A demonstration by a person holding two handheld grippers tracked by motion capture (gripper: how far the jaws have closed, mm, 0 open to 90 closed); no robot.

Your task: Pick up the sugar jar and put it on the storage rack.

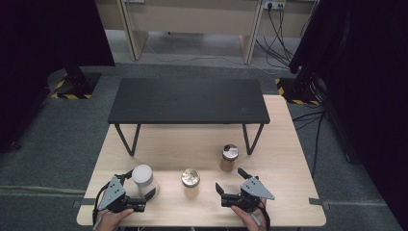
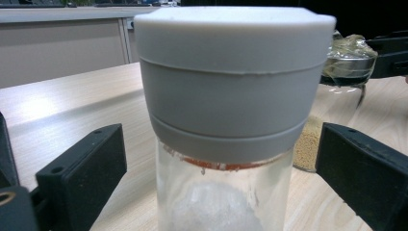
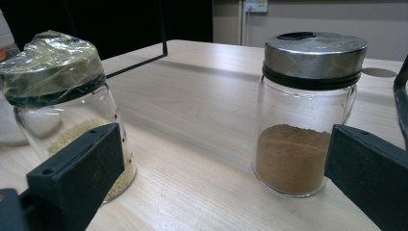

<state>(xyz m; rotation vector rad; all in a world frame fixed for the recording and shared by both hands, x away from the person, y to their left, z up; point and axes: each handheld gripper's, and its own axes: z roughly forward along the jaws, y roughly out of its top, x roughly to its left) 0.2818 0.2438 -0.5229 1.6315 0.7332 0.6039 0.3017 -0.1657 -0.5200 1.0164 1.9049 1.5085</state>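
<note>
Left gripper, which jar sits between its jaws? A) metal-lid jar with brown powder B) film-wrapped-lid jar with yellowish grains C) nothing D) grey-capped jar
D: in the left gripper view the grey-capped jar stands between the left gripper's two black jaws, with gaps at both sides, so not yet clamped.

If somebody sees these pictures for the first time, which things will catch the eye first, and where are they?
Three glass jars stand on the near half of the wooden table. The jar with the grey cap is at the near left, between the open jaws of the left tongs. The jar with the plastic-wrapped lid stands in the middle, and the jar of brown powder farther back on the right, beyond the right tongs. A low black bench fills the far half.
</note>
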